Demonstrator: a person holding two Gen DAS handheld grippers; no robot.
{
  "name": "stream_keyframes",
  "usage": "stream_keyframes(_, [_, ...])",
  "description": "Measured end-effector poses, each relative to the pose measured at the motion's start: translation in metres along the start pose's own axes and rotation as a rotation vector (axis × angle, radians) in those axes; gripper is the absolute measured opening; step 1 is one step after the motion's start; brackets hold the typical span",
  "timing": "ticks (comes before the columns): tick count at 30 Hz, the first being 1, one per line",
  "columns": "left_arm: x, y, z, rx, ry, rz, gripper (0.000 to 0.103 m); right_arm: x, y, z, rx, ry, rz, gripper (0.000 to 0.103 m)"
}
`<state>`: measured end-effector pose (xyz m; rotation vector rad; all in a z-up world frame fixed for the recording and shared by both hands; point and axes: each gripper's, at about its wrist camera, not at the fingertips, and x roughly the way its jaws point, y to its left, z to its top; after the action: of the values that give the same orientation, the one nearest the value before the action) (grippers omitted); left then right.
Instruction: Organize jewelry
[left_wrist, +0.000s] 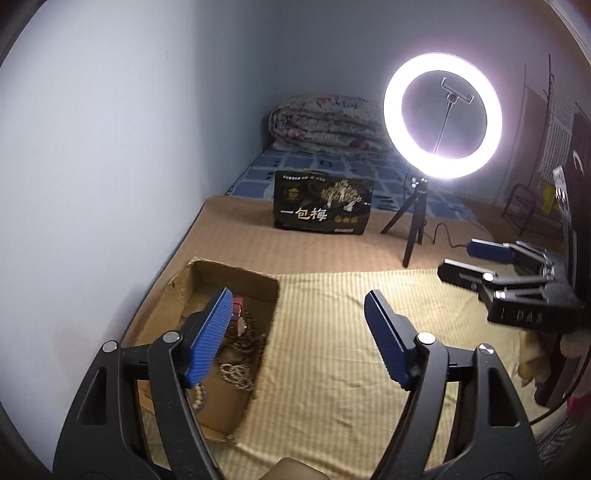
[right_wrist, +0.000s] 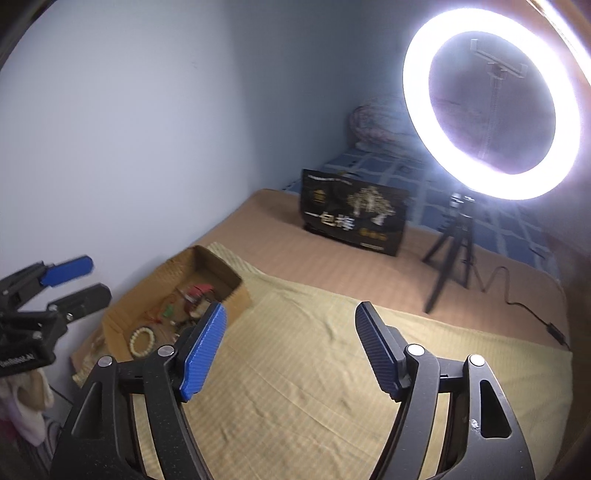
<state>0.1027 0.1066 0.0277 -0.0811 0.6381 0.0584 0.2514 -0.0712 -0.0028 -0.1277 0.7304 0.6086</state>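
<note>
The left hand-held gripper (left_wrist: 295, 339) and the right hand-held gripper (right_wrist: 291, 350) are both black with ribbed blue pads (left_wrist: 208, 336), above a pale yellow cloth (left_wrist: 332, 332) of fine stripes that lies over a tan woven mat (left_wrist: 314, 243) on the bed. At the bed's left edge the brown cardboard box (left_wrist: 236, 275) holds cream beads (right_wrist: 142, 339), dark brown beads (left_wrist: 251, 343) and a red piece (right_wrist: 201, 288) (too small to tell more). Farther back stand a black packet (left_wrist: 321, 208) with white characters and a gold tree, a white-glowing ring light (left_wrist: 443, 116) on a black tripod (left_wrist: 413, 225), a blue checked sheet (left_wrist: 332, 166) and a pink-flowered quilt (left_wrist: 325, 123) by the pale blue-grey wall (left_wrist: 129, 129).
</note>
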Motion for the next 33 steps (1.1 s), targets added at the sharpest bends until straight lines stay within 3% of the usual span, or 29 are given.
stream_keyframes(11, [0.002,-0.037,-0.023,0.037,0.047,0.092,0.082,-0.026,-0.015,-0.031,-0.018,-0.015,-0.050,0.079])
stream_keyframes(14, [0.005,-0.035,-0.027,0.006,0.059,0.109,0.092,-0.025,-0.016,-0.037,-0.017,-0.016,-0.054,0.079])
stream_keyframes(21, [0.011,-0.031,-0.031,-0.001,0.056,0.181,0.093,-0.015,-0.019,-0.047,-0.007,-0.007,-0.035,0.079])
stream_keyframes(33, [0.011,-0.029,-0.030,-0.023,0.046,0.209,0.093,-0.006,-0.025,-0.054,0.016,0.028,-0.027,0.080])
